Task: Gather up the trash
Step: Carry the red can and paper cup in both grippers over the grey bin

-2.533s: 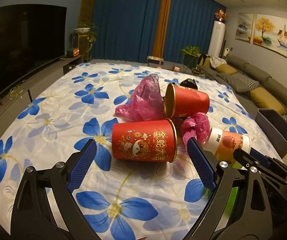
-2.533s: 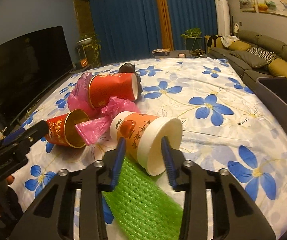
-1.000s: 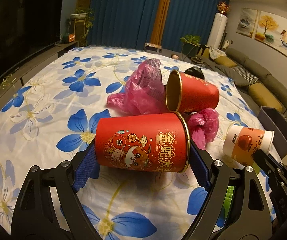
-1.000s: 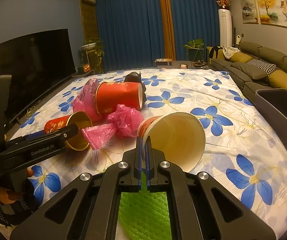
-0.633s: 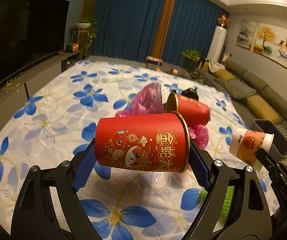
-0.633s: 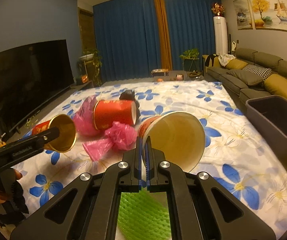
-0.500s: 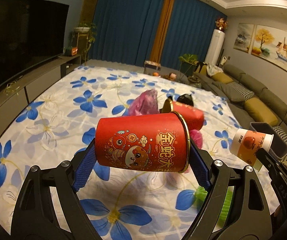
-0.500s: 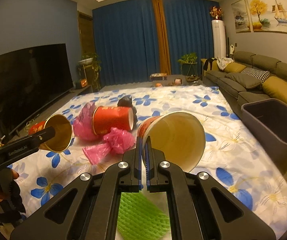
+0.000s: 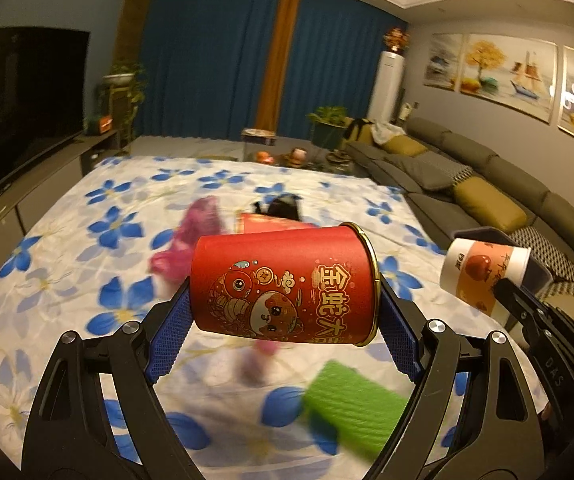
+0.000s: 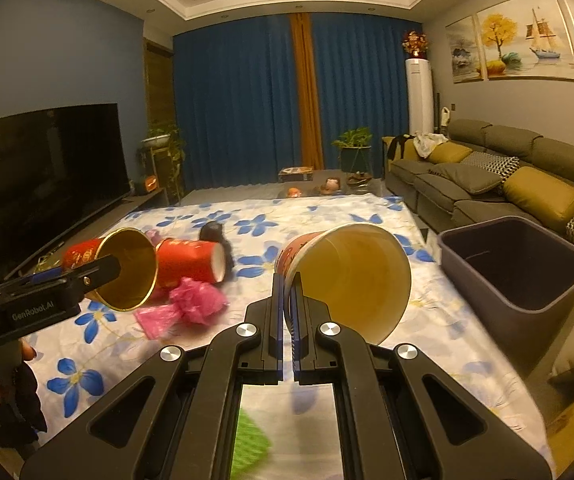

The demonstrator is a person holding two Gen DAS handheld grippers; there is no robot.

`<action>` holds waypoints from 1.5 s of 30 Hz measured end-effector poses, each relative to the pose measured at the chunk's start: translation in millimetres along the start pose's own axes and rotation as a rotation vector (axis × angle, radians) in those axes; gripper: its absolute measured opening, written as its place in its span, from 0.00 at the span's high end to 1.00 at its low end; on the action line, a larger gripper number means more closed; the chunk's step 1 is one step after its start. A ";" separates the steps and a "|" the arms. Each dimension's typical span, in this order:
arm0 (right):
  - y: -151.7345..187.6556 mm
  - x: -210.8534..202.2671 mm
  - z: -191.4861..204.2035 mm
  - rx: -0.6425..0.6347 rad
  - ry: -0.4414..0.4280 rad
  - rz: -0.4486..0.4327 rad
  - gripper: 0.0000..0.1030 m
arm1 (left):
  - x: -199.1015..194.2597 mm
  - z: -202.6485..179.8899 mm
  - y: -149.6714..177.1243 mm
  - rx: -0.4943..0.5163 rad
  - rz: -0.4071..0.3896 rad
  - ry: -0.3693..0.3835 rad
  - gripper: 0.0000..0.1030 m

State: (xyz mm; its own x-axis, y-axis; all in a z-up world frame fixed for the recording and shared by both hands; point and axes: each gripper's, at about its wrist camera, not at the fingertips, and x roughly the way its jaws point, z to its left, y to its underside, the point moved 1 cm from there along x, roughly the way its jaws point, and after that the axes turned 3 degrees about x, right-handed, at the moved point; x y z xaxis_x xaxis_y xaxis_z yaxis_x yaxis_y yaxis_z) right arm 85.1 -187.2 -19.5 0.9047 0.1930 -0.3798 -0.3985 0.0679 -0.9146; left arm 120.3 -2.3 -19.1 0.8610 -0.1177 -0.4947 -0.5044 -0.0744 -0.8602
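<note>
- Gold Chinese characters and a cartoon snake printed on the red cup [image 9: 287,286], lying sideways with its gold-rimmed mouth to the right
- "GenRobot.AI" readable on the side of the left gripper [image 10: 99,276] in the right wrist view; letters like "DAS" on the right gripper [image 9: 505,286] in the left wrist view, too small to be sure
- Red apple picture and small dark writing, unreadable, on the white and orange cup [image 9: 485,270]
- Left jaws spread wide and clamped on the red cup, blue pads [image 9: 167,338] pressing its base and rim
- Right jaws nearly closed, pinching the rim of the white and orange cup [image 10: 347,276], its open mouth turned toward the camera
- Both cups higher above the floral sheet [image 9: 67,248] than half a second ago, the litter below smaller in view
- Left lying mid-sheet: a second red cup [image 10: 189,260], pink plastic bags [image 10: 191,304] and a dark lump [image 10: 215,236] beyond; green foam net [image 9: 351,402] near the sheet's near edge
- Grey bin [image 10: 515,272] just off the sheet's right edge, by the sofa [image 10: 487,176]
- Dim room with blue curtains [image 10: 247,100], television [image 10: 47,164] on the left, paintings [image 10: 515,40] on the right wall
</note>
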 end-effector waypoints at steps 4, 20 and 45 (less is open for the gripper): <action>-4.0 -3.1 -19.7 0.006 0.036 -0.012 0.96 | 10.2 -28.7 -3.1 0.026 0.009 0.058 0.20; -22.3 -5.5 -94.1 0.061 0.200 -0.073 0.96 | 45.7 -132.8 -35.7 0.128 -0.010 0.209 0.20; -23.6 17.8 -216.7 0.180 0.381 -0.029 0.96 | 142.6 -280.0 -57.5 0.230 0.062 0.449 0.20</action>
State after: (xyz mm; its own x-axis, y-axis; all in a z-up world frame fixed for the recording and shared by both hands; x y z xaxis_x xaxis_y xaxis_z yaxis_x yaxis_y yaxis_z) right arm 143.3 -397.6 -34.7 0.8935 -0.1847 -0.4094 -0.3617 0.2442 -0.8997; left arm 254.0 -292.1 -5.6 0.6923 -0.5325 -0.4871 -0.4826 0.1603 -0.8611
